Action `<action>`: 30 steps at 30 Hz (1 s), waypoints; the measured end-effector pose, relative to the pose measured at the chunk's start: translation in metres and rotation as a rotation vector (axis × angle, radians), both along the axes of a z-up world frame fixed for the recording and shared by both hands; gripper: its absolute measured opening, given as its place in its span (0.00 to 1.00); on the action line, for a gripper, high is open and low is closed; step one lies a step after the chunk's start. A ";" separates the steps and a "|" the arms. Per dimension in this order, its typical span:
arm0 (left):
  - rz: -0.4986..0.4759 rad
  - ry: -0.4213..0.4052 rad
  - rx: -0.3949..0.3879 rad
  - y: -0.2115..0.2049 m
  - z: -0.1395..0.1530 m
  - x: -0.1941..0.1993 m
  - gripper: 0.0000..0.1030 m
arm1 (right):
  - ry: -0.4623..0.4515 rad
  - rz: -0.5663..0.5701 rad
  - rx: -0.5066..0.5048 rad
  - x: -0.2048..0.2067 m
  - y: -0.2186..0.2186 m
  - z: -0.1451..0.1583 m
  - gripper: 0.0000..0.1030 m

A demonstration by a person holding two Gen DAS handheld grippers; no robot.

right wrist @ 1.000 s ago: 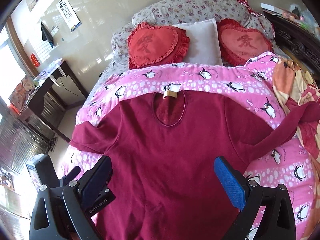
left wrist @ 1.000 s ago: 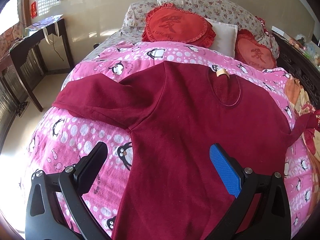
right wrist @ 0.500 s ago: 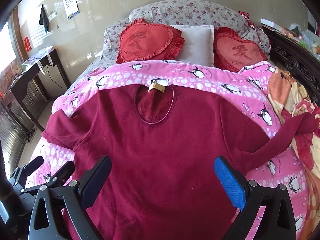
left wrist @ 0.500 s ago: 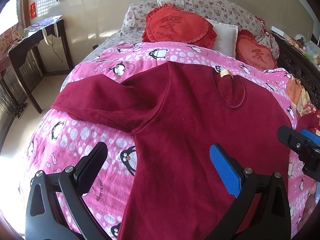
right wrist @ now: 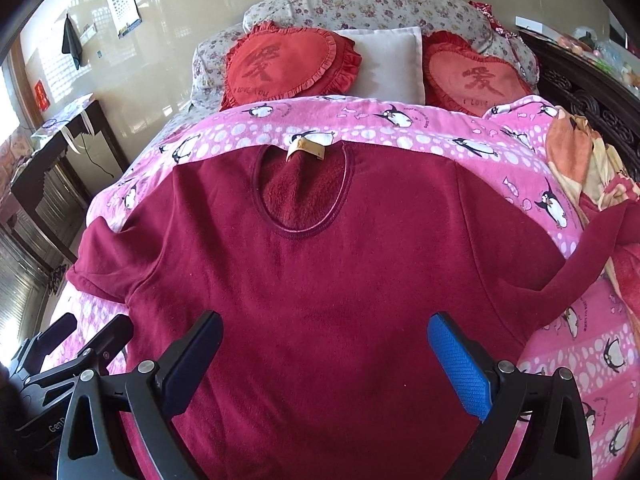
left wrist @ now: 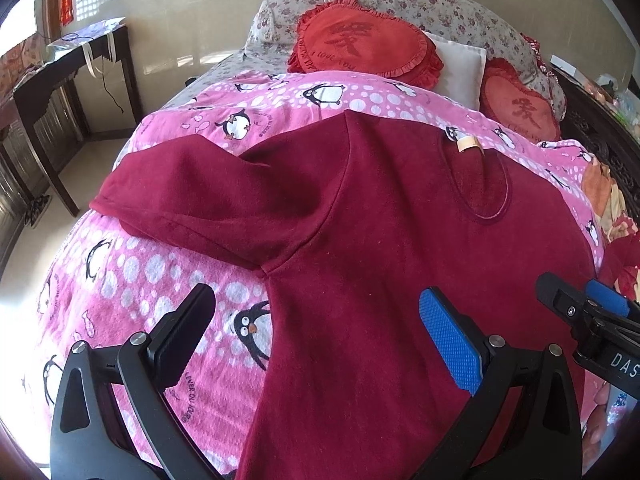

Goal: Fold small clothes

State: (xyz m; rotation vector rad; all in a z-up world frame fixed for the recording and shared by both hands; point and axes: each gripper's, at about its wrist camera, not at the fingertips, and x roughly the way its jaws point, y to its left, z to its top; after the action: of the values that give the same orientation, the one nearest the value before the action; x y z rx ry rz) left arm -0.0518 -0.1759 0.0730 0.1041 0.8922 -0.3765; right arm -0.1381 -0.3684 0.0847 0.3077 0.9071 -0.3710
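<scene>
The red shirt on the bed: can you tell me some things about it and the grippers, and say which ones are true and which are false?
1. The dark red shirt lies spread out on a pink penguin blanket. True.
2. The left gripper is shut on a sleeve. False: it is open and holds nothing.
3. The right gripper is open above the shirt's body. True.
4. The shirt is already folded in half. False: its body lies flat, neckline showing, and both sleeves stick out to the sides.
5. Two red heart cushions sit by the pillows at the head of the bed. True.
6. The tag at the neckline is blue. False: it is tan.
</scene>
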 end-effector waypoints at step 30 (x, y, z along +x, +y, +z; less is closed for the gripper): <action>0.034 0.028 0.002 0.008 -0.012 0.022 1.00 | -0.020 0.012 0.012 0.012 0.002 -0.021 0.99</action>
State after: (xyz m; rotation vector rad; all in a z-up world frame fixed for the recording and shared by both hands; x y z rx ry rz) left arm -0.0298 -0.1678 0.0615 0.0860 0.9209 -0.3463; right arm -0.1257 -0.3669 0.0635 0.3161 0.8913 -0.3511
